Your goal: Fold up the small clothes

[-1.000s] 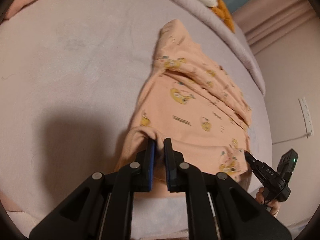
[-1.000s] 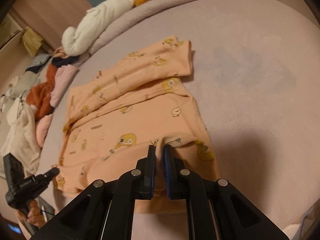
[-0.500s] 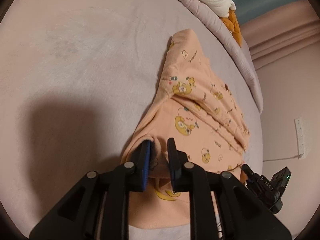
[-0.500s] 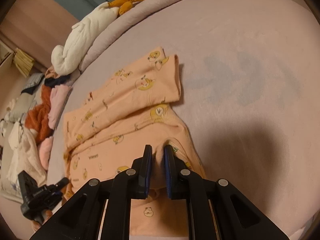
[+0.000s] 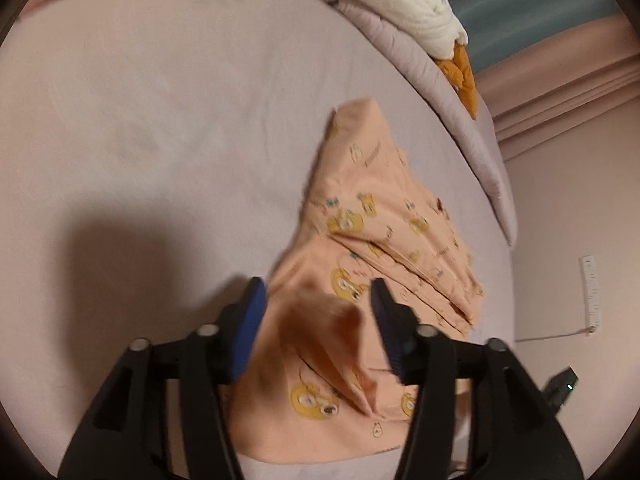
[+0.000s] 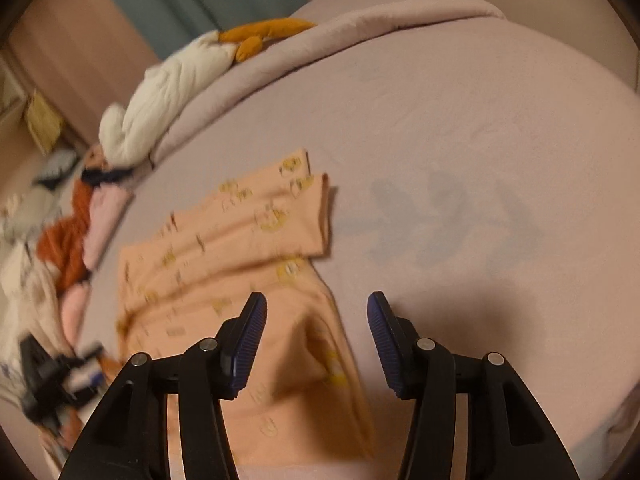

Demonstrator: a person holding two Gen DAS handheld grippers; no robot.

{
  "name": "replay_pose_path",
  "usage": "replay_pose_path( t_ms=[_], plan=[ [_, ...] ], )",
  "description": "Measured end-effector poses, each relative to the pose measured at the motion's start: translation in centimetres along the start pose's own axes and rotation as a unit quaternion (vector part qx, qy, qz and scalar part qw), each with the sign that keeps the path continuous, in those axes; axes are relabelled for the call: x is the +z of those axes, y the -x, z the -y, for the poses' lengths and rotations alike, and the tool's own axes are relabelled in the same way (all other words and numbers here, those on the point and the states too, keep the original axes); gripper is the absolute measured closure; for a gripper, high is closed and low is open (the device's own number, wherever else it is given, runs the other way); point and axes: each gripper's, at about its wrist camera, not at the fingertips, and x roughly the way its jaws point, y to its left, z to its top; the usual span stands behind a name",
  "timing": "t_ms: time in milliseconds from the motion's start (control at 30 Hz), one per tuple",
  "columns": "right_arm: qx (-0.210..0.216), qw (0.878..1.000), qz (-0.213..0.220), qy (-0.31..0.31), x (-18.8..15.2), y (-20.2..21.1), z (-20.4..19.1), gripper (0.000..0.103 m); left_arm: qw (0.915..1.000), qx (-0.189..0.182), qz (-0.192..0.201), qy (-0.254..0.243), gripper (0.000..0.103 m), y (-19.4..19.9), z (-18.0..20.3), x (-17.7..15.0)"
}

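A small peach garment (image 5: 372,248) with yellow cartoon prints lies on the pale lilac bed (image 5: 160,140). Its near hem is folded up over the body, with a raised, blurred fold between the fingers. My left gripper (image 5: 318,300) is open and empty just above that fold. In the right wrist view the same garment (image 6: 224,264) lies with its sleeve folded across the top. My right gripper (image 6: 316,312) is open and empty over the garment's right edge. The left gripper shows at the far left of the right wrist view (image 6: 44,376).
A white plush toy with orange parts (image 6: 176,80) lies on a rolled lilac blanket (image 6: 320,40) at the bed's far edge. A heap of mixed clothes (image 6: 60,248) sits at the left. A wall socket and cable (image 5: 590,292) are on the wall at right.
Both grippers carried the garment's near hem forward over its body, then opened and let it go. The fold has dropped onto the garment.
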Motion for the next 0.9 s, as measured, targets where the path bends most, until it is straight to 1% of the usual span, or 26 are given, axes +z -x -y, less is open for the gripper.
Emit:
replay_pose_path(
  t_ms=[67, 133, 167, 233, 300, 333, 367, 433, 533, 633, 733, 900],
  plan=[
    [-0.012, 0.999, -0.011, 0.028, -0.7, 0.3, -0.3, 0.051, 0.9996, 0.019, 0.013, -0.019, 0.042, 1.0, 0.2, 0.0],
    [-0.014, 0.998, -0.017, 0.051, -1.7, 0.6, -0.7, 0.059, 0.9987, 0.026, 0.015, -0.040, 0.043, 1.7, 0.5, -0.4],
    [-0.009, 0.998, -0.027, 0.062, -2.2, 0.6, -1.0, 0.065, 0.9981, 0.030, 0.014, -0.053, 0.043, 2.0, 0.7, -0.8],
    [0.003, 0.996, -0.052, 0.079, -3.2, 0.3, -1.6, 0.066, 0.9970, 0.034, 0.008, -0.070, 0.043, 2.3, 0.9, -1.5],
    [0.005, 0.993, -0.072, 0.094, -4.1, -0.2, -2.3, 0.066, 0.9962, 0.042, 0.003, -0.076, 0.045, 2.5, 0.7, -2.2],
    [0.008, 0.991, -0.084, 0.108, -4.7, -0.7, -2.8, 0.066, 0.9958, 0.049, 0.003, -0.077, 0.049, 2.7, 0.5, -2.4],
    [0.009, 0.989, -0.089, 0.116, -4.8, -1.0, -3.2, 0.066, 0.9955, 0.054, 0.004, -0.078, 0.050, 2.7, 0.3, -2.5],
    [0.004, 0.986, -0.097, 0.136, -5.1, -2.1, -4.0, 0.066, 0.9946, 0.064, 0.004, -0.082, 0.057, 2.8, -0.1, -2.7],
    [0.002, 0.985, -0.090, 0.150, -4.3, -3.0, -4.8, 0.066, 0.9942, 0.073, -0.001, -0.080, 0.064, 2.9, -0.6, -2.8],
    [0.005, 0.986, -0.076, 0.147, -2.7, -4.1, -5.5, 0.066, 0.9953, 0.070, 0.000, -0.068, 0.070, 3.3, -1.1, -2.9],
    [-0.005, 0.988, -0.063, 0.139, -1.0, -5.6, -5.9, 0.066, 0.9945, 0.073, 0.001, -0.075, 0.070, 3.6, -0.9, -3.1],
    [-0.004, 0.992, -0.055, 0.113, 0.5, -6.5, -6.1, 0.066, 0.9929, 0.064, -0.020, -0.098, 0.070, 3.2, 0.1, -4.1]
  ],
)
